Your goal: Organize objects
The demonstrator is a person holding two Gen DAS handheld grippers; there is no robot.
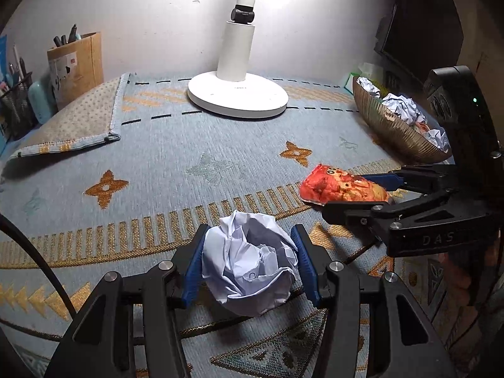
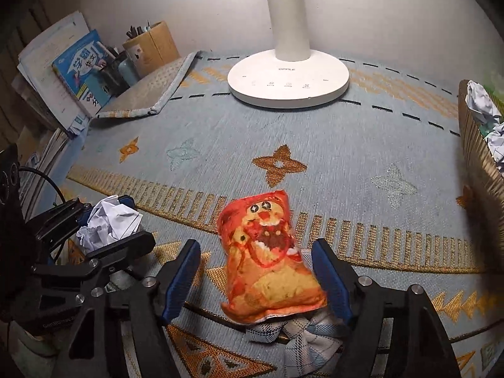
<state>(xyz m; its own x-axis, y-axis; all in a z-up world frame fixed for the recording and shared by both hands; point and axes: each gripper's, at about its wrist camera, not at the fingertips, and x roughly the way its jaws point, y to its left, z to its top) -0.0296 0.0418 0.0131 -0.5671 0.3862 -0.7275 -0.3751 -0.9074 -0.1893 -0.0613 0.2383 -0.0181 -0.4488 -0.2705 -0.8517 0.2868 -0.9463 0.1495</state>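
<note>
A patterned blue and gold woven cloth (image 1: 157,157) covers the desk, one corner of it folded back at the far left. At the middle of the far edge stands one white desk lamp with a round base (image 1: 237,97). Along the right edge sits one ribbed bronze-coloured bowl (image 1: 390,126), which holds at least three crumpled white paper balls (image 1: 401,107); part of the bowl is hidden, so the count may be higher. At the far left corner are one brown cardboard pen holder (image 1: 77,63) and one black mesh pen cup (image 1: 15,100), with a stack of books beside them.

The step in hand appears to be clearing loose litter into the bowl. The left gripper (image 1: 249,261), near the front edge, holds one crumpled white paper ball (image 1: 249,264) squeezed between its blue pads. The right gripper (image 2: 260,283), to the right of it toward the bowl, has its fingers partly spread around one red and orange printed snack packet (image 2: 267,261). One blue pad looks to touch the packet's right edge while the other stands clear, so the packet is not clamped. A piece of plaid fabric (image 2: 299,334) lies beneath the packet.

The next move likely calls for the right gripper to close on the packet before lifting, gently, since the packet looks soft. Both items would then travel to the bowl on the right.
</note>
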